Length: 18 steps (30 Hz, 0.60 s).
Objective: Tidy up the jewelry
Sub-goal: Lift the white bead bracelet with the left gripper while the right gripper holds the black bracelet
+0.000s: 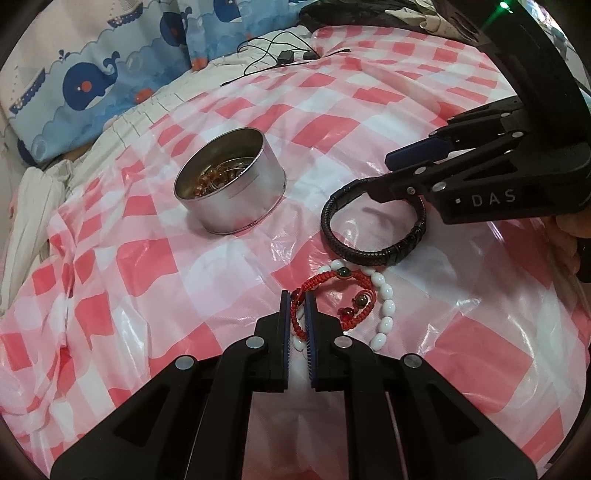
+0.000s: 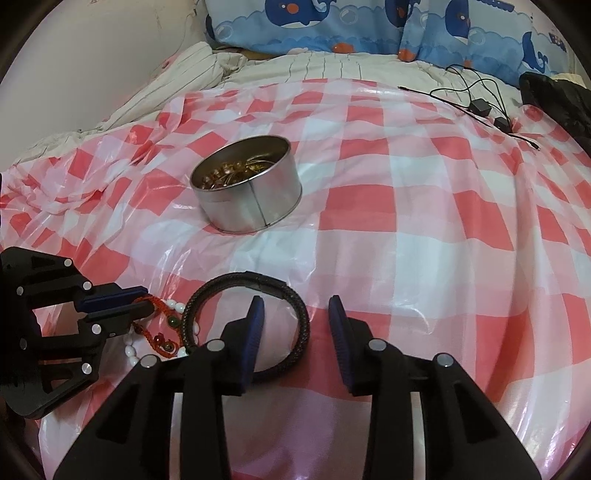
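Note:
A round silver tin (image 1: 231,184) with amber beads inside stands on the red-and-white checked plastic sheet; it also shows in the right wrist view (image 2: 247,188). My left gripper (image 1: 297,301) is shut on a red braided cord bracelet (image 1: 332,291) that lies over a white bead bracelet (image 1: 384,302). A black braided leather bracelet (image 1: 369,229) lies just beyond. My right gripper (image 2: 295,306) is open over that black bracelet (image 2: 280,295), its left finger inside the loop and its right finger outside. The left gripper (image 2: 144,302) shows at the left there.
The sheet (image 2: 406,221) covers a soft bed. Whale-print pillows (image 2: 332,26) lie at the back. Black cables and small adapters (image 2: 484,107) lie at the far right, beside a dark garment (image 2: 554,99). A striped white cloth (image 2: 184,81) lies at the back left.

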Available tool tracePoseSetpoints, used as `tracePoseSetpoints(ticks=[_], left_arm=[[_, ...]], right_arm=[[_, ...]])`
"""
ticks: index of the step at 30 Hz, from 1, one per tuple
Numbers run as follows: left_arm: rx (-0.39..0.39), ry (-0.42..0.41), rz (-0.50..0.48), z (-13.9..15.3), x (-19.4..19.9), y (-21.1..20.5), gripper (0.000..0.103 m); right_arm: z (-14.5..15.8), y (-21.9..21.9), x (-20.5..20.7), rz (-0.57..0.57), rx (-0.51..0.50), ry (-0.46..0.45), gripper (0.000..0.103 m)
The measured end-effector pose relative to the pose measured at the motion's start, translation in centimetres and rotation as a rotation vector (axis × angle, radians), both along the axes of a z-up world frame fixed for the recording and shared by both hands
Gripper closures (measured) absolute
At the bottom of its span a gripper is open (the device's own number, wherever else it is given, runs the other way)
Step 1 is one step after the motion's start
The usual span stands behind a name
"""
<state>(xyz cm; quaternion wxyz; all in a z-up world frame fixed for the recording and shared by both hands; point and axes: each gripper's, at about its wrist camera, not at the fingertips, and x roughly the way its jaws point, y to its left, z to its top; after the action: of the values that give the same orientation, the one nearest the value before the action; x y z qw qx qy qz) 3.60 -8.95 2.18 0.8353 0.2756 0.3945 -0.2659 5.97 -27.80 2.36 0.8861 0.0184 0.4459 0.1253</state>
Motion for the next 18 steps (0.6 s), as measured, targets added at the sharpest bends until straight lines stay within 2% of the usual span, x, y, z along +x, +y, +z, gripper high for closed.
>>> tracePoseSetpoints(ticks=[4, 5, 6, 8, 9, 10, 11, 12, 13, 16, 17, 18], left_arm=[[0.005, 0.006, 0.010, -0.2, 0.2, 0.0, 0.093], [0.007, 0.015, 0.010, -0.5, 0.3, -0.1, 0.083], [0.009, 0.021, 0.008, -0.7, 0.3, -0.1, 0.068], [0.016, 0.011, 0.019, -1.0, 0.3, -0.2, 0.059], [0.011, 0.017, 0.023, -1.0, 0.4, -0.1, 0.059], [0.002, 0.028, 0.020, -1.0, 0.4, 0.0, 0.059], [-0.012, 0.042, 0.009, -0.8, 0.5, 0.2, 0.069], [-0.013, 0.049, -0.002, -0.8, 0.4, 0.2, 0.087], [0.000, 0.048, -0.015, -0.7, 0.3, 0.1, 0.088], [-0.008, 0.056, -0.017, -0.7, 0.3, 0.3, 0.087], [-0.009, 0.060, -0.017, -0.8, 0.3, 0.3, 0.080], [-0.005, 0.050, -0.011, -0.9, 0.4, 0.4, 0.068]], right_arm=[[-1.0, 0.5, 0.5, 0.009, -0.028, 0.031, 0.064], [-1.1, 0.8, 0.5, 0.014, -0.048, 0.030, 0.064], [-1.1, 1.1, 0.4, 0.024, -0.061, 0.028, 0.064], [-1.2, 1.4, 0.2, 0.043, -0.081, 0.027, 0.069], [-1.2, 1.4, 0.1, 0.042, -0.079, 0.027, 0.078], [-1.2, 1.3, 0.1, 0.042, -0.072, 0.029, 0.091], [-1.2, 1.1, 0.0, 0.041, -0.058, 0.031, 0.093], [-1.1, 1.0, 0.1, 0.040, -0.054, 0.033, 0.093], [-1.1, 1.0, 0.1, 0.039, -0.052, 0.035, 0.093], [-1.1, 1.0, 0.1, 0.038, -0.050, 0.040, 0.093], [-1.1, 1.0, 0.1, 0.036, -0.046, 0.044, 0.093], [-1.2, 0.9, 0.2, 0.035, -0.044, 0.048, 0.093]])
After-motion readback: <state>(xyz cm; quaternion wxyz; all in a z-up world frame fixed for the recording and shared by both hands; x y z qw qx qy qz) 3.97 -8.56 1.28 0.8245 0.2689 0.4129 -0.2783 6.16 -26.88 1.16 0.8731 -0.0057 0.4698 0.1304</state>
